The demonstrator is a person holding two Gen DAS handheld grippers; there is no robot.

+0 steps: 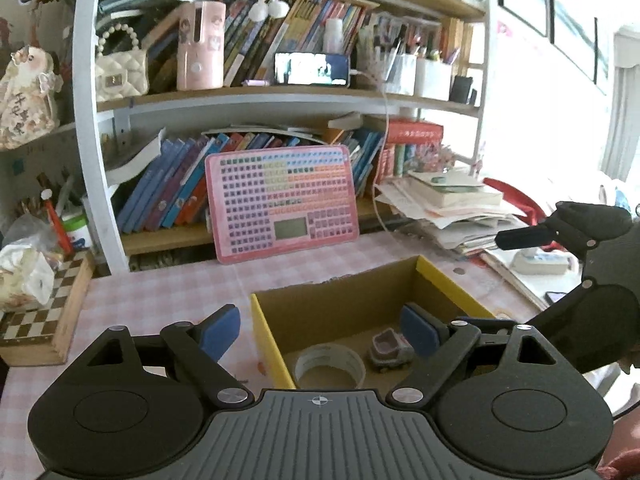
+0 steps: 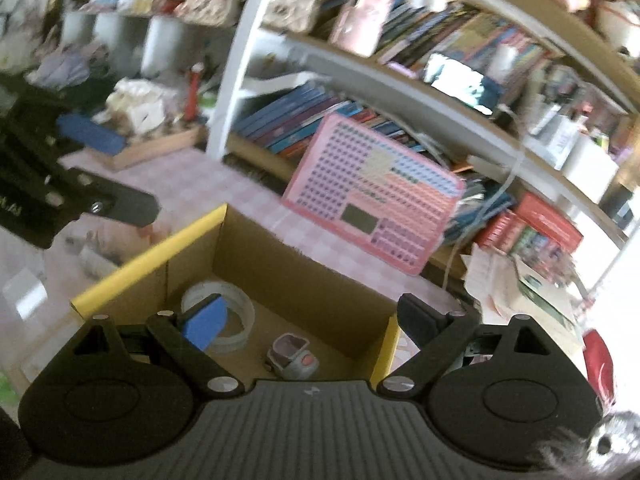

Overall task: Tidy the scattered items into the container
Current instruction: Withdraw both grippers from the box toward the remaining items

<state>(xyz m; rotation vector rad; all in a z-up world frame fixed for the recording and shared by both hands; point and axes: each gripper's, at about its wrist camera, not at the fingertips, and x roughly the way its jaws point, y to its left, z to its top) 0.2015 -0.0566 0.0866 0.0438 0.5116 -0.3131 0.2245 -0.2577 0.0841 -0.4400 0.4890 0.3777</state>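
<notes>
A cardboard box with yellow sides (image 1: 272,344) (image 2: 140,256) stands on the pink checked table. Inside lie a roll of clear tape (image 1: 330,364) (image 2: 236,316) and a small grey and pink toy car (image 1: 390,350) (image 2: 292,356). My left gripper (image 1: 320,332) is open and empty, hovering over the box's near left corner. My right gripper (image 2: 312,320) is open and empty above the box; it shows at the right of the left wrist view (image 1: 560,232). A small pale item (image 2: 94,260) lies on the table left of the box, blurred.
A pink keyboard toy (image 1: 282,204) (image 2: 376,196) leans against the bookshelf behind the box. A wooden chessboard box (image 1: 44,320) holding clutter stands at the left. A stack of papers and books (image 1: 452,208) lies at the right.
</notes>
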